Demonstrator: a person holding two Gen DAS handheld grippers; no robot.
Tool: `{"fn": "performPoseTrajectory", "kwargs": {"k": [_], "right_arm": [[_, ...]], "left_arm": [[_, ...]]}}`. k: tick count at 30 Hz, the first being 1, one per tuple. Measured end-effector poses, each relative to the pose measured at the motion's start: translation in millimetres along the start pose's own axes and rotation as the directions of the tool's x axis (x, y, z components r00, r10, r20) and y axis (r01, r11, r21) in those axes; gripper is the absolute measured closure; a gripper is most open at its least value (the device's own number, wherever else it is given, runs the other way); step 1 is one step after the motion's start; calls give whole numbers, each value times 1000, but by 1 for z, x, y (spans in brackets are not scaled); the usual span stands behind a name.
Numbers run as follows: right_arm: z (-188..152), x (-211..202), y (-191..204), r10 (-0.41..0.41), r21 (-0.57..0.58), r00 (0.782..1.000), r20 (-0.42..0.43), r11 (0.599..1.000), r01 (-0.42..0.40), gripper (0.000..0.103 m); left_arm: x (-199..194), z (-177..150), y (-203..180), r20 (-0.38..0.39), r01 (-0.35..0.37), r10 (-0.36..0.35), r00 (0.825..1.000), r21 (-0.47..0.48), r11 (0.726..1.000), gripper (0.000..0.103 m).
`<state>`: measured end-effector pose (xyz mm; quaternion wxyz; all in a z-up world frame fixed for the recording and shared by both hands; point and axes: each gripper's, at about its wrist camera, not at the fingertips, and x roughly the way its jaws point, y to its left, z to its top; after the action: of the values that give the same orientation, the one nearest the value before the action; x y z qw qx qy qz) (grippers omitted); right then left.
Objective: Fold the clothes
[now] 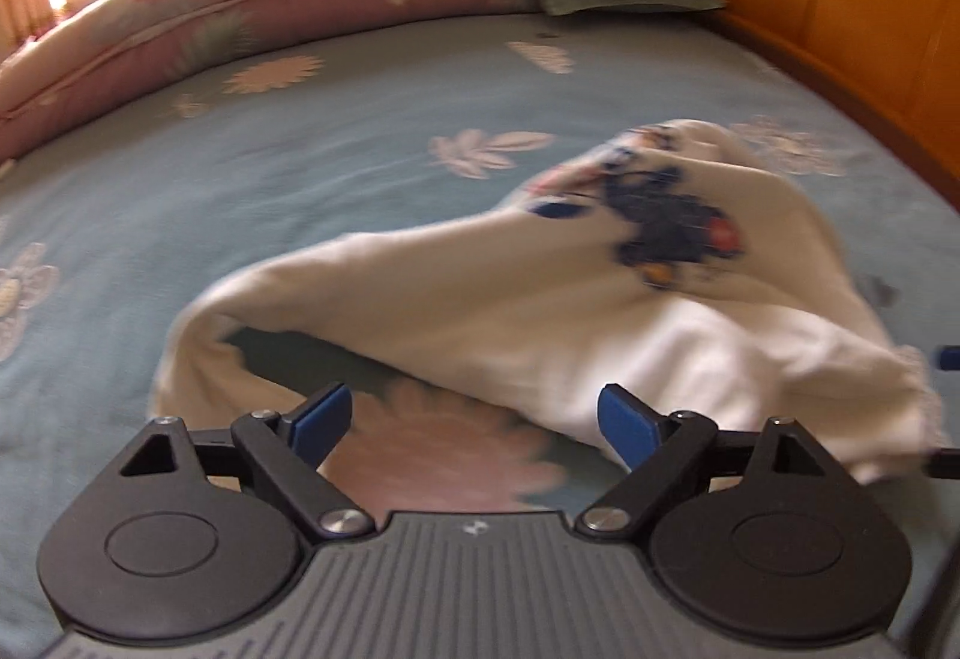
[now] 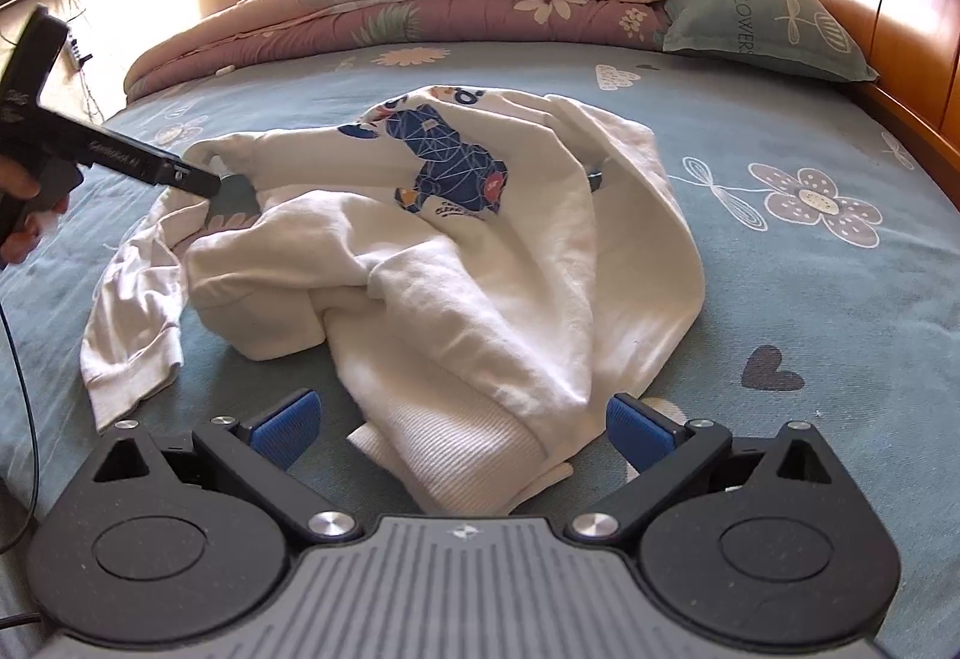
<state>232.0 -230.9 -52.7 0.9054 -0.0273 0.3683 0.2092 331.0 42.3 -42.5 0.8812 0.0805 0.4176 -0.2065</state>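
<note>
Opening stage of folding: a crumpled cream cotton sweatshirt with a blue cartoon print (image 2: 456, 251) lies on the blue-grey flowered bedsheet (image 2: 780, 299); left gripper (image 1: 474, 425) and right gripper (image 2: 465, 434) both spread, empty, and must next seize and flatten its ribbed hem (image 2: 468, 461).

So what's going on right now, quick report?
Left gripper open, empty. Right gripper open over ribbed hem. White sweatshirt crumpled, unfolded, on bedsheet. Nothing in the way.
</note>
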Motion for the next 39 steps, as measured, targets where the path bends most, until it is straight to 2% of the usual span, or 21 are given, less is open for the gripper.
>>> {"fn": "performPoseTrajectory", "kwargs": {"k": [2,3,8,10,13,16,18,19,21,24,25,32,34,39], "right_arm": [[-2,-5,1,8,2,1000,6,1000,-8,0],[-3,-7,2,12,3,1000,9,1000,-12,0],[-7,-22,0,6,7,1000,30,1000,-7,0],[-8,-28,-1,0,8,999,38,1000,-1,0],[-11,-30,-5,-3,25,999,36,1000,2,0],[-15,-27,-5,1,38,1000,26,999,-2,0],[-16,-26,-1,10,35,1000,21,999,-11,0],[-16,-26,2,16,27,1000,22,1000,-16,0],[-15,-28,9,26,10,999,26,1000,-26,0],[-15,-35,15,32,-19,999,44,999,-31,0],[-15,-37,16,34,-21,998,45,999,-33,0],[-22,-35,10,32,10,999,19,999,-32,0],[-25,-34,11,38,10,999,11,999,-38,0],[-27,-33,14,42,-5,999,3,999,-42,0]], "left_arm": [[-2,-11,-16,-12,55,-54,998,5,998,13],[-4,-17,-18,-11,59,-60,998,-12,998,13],[-13,-46,-10,5,37,-36,999,-145,989,14],[-28,-56,6,22,7,-2,1000,-224,974,14],[-48,-74,30,25,-47,59,998,-344,938,14],[-49,-91,34,-10,-111,116,993,-382,917,14],[-44,-97,28,-45,-173,169,985,-373,912,14],[-40,-100,27,-53,-176,169,984,-385,906,14],[-33,-107,27,-50,-144,136,989,-449,882,14],[-27,-122,29,-11,-51,54,998,-571,820,11],[-27,-125,27,-1,-35,42,999,-579,814,10],[-39,-142,6,51,26,4,999,-556,831,6],[-39,-142,3,47,20,6,999,-540,841,5],[-35,-141,0,85,104,-66,994,-587,803,5]]}}
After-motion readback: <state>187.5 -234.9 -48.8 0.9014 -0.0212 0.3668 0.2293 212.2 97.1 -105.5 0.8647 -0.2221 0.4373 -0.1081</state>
